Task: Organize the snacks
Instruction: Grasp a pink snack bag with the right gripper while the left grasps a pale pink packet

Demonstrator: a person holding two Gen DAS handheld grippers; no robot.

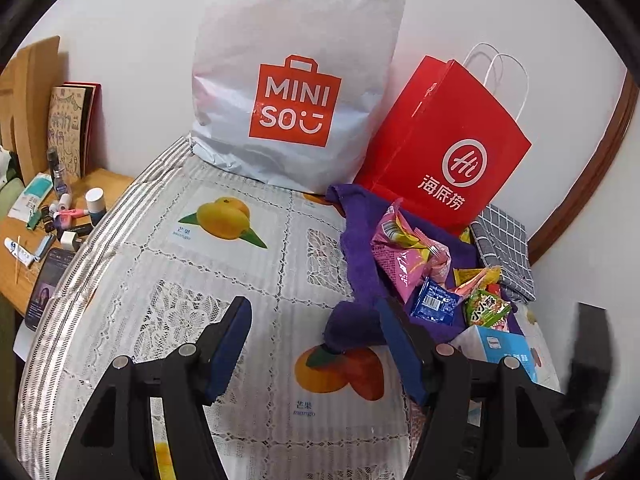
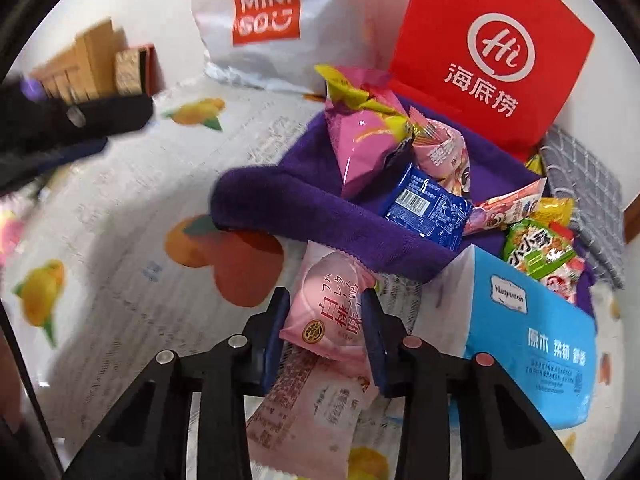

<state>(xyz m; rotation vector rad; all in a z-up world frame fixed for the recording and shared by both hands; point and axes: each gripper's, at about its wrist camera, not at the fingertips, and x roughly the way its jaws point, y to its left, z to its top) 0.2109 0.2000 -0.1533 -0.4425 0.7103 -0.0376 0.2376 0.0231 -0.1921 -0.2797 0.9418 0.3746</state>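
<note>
My right gripper (image 2: 326, 312) is shut on a pale pink peach snack packet (image 2: 326, 312), held above the tablecloth just in front of a purple towel (image 2: 320, 216). Several snack packets lie on the towel: a large pink bag (image 2: 362, 140), a blue packet (image 2: 430, 210) and a green packet (image 2: 536, 248). My left gripper (image 1: 316, 344) is open and empty above the table, its right finger touching the towel's (image 1: 356, 240) near corner. The same pile shows in the left wrist view: the pink bag (image 1: 400, 256), the blue packet (image 1: 434, 302).
A white MINISO bag (image 1: 296, 80) and a red paper bag (image 1: 448, 148) stand at the back against the wall. A blue tissue pack (image 2: 532, 340) lies right of my right gripper. A grey checked cloth (image 1: 504, 248) is at the right. A wooden side table (image 1: 40, 240) with small bottles is left.
</note>
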